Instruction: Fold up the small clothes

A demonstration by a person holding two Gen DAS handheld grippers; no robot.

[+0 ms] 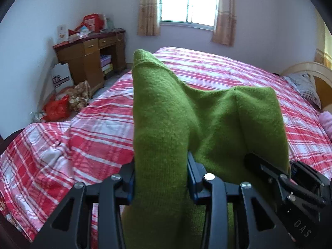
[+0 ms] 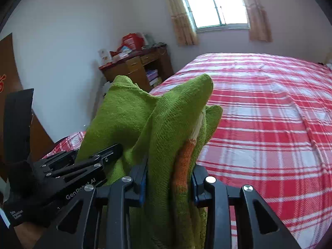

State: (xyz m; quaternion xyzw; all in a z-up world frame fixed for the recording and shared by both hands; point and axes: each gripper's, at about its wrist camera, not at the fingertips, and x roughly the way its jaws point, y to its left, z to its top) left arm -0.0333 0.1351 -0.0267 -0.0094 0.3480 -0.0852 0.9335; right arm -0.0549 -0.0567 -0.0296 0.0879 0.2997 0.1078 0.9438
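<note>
- Left wrist view is filled mostly by the bed (image 1: 238, 76) — a red-and-white plaid sheet lying fairly smooth, with no folded clothes anywhere on the part that shows. By that, I judge the task to be at an early or middle stage for this piece: nothing is laid down yet, and the fold itself is still to be made.
- Next in size is the green knit garment (image 1: 186, 114), held up in the air above the bed between the two tools, bunched and draped rather than spread flat. It needs to be lowered onto the sheet, smoothed, then folded.
- The left gripper (image 1: 160, 178) is clamped on one thick bunch of the green knit; the cloth fills the gap between its blue pads.
- The right gripper (image 2: 169, 178) is likewise closed on a bunch of the same garment, just beside the other tool.
- Only the right wrist view shows an orange and cream band (image 2: 184, 157) in the knit — the left view shows plain green. It also shows the left tool's lettered body at the side.
- Only the left wrist view shows the pillow (image 1: 307, 87) at the headboard and a pink item (image 1: 326, 122) at the bed's far edge.
</note>
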